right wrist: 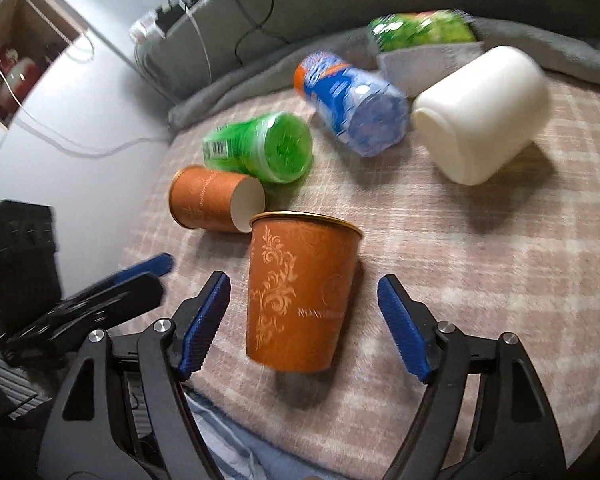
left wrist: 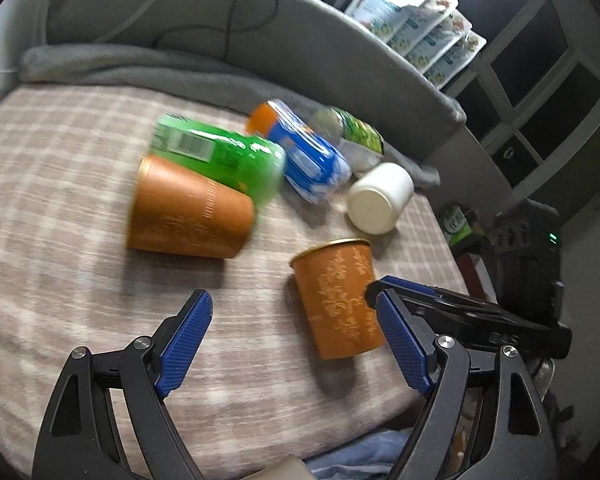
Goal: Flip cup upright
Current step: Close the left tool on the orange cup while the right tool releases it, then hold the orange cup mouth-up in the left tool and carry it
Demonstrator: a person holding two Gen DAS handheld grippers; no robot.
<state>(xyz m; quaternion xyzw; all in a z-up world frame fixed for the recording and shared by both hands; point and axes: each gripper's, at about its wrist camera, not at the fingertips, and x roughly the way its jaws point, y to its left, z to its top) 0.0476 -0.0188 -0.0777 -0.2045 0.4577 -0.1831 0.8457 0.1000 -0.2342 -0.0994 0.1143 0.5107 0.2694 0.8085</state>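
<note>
One orange cup (right wrist: 300, 296) is standing upright, gold rim up, in the lower centre of the right wrist view, sitting between the blue pads of the right tongs (right wrist: 302, 322), which are spread wide with a gap showing on both sides, so nothing is being gripped. The second orange cup (left wrist: 188, 208) is lying on its side in the left centre of the left wrist view, touching the green bottle (left wrist: 224, 156) behind it; this looks like the one left to flip. The left tongs (left wrist: 296, 340) are also gaping wide and holding nothing, pointing at bare checked bedspread (left wrist: 60, 240) between the two cups. Judgement: the upright cup is finished and the step in hand is shifting to the fallen one. Next move is calling for the left tongs to travel up-frame, straddle the cup's wall across its width, close, then rotate it rim-up, clear of the green bottle, the blue bottle (left wrist: 308, 160) and the white jar (left wrist: 380, 198).
</note>
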